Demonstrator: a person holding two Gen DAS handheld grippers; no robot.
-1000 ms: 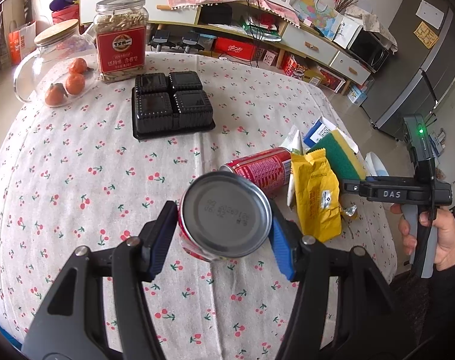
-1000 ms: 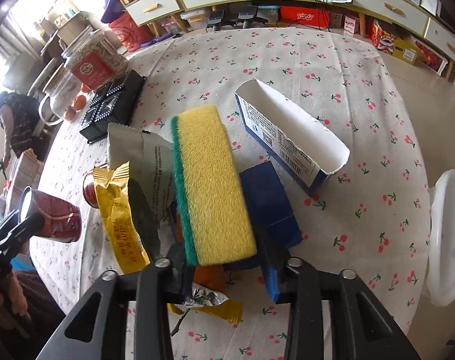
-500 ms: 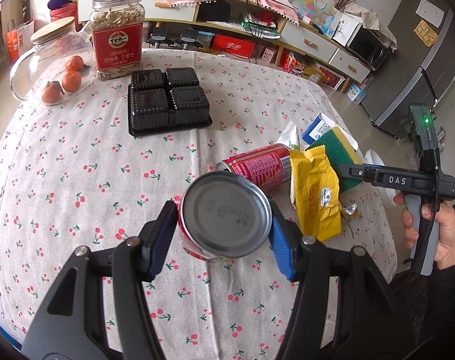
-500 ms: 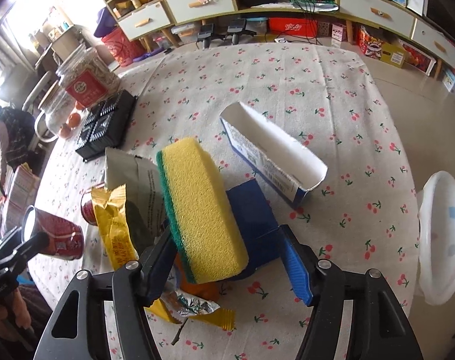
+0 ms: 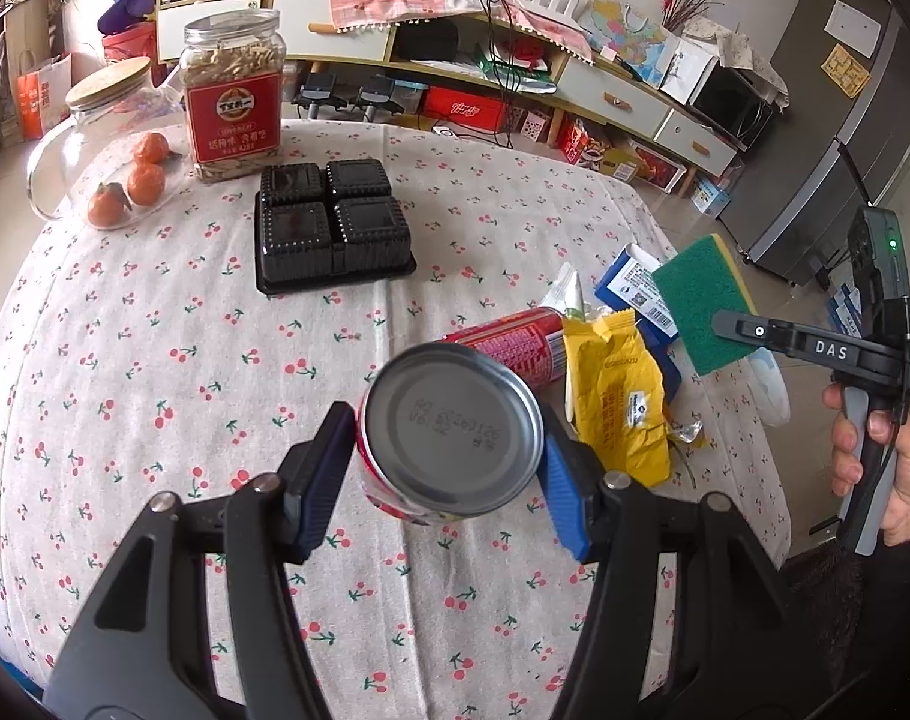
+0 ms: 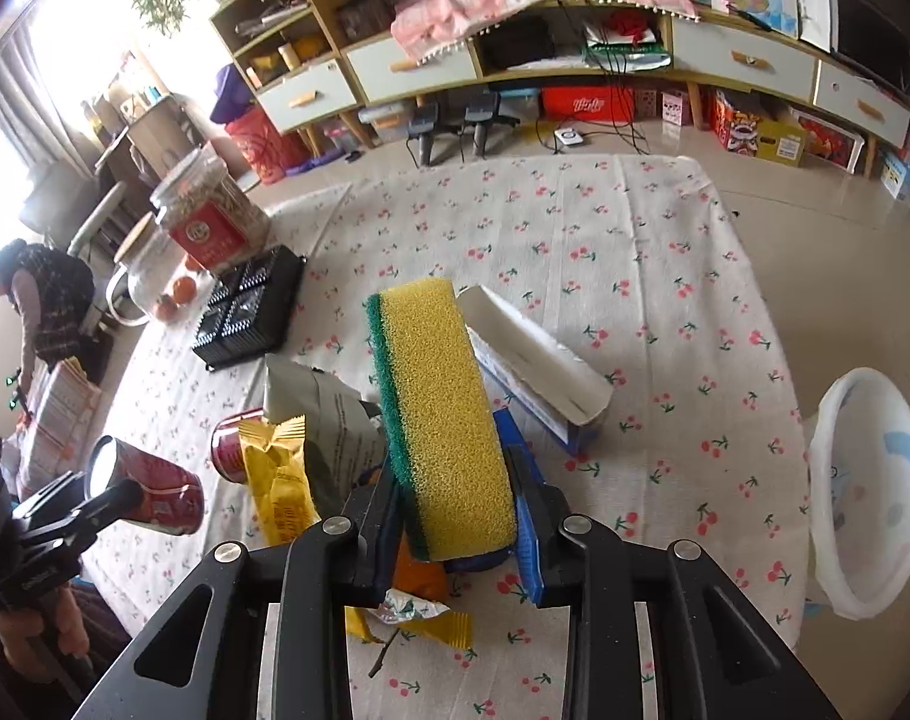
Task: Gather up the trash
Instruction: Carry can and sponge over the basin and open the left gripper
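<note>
- Right gripper (image 6: 455, 516): fingers closing on the sponge (image 6: 440, 414), lifted at frame centre; grip is best firmed before carrying to the white bin (image 6: 868, 492), right edge.
- Left gripper (image 5: 446, 474): fingers pinch the red can (image 5: 452, 438), centre, above the table (image 5: 155, 360).

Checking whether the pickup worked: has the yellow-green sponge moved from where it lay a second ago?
Yes. The sponge, pinched in the closing right gripper, has lifted off the trash pile, its far end now overlapping the open carton behind it.

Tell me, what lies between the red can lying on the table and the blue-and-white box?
A yellow snack wrapper and a grey foil bag lie between the lying can and the box; both wrist views show it.
</note>
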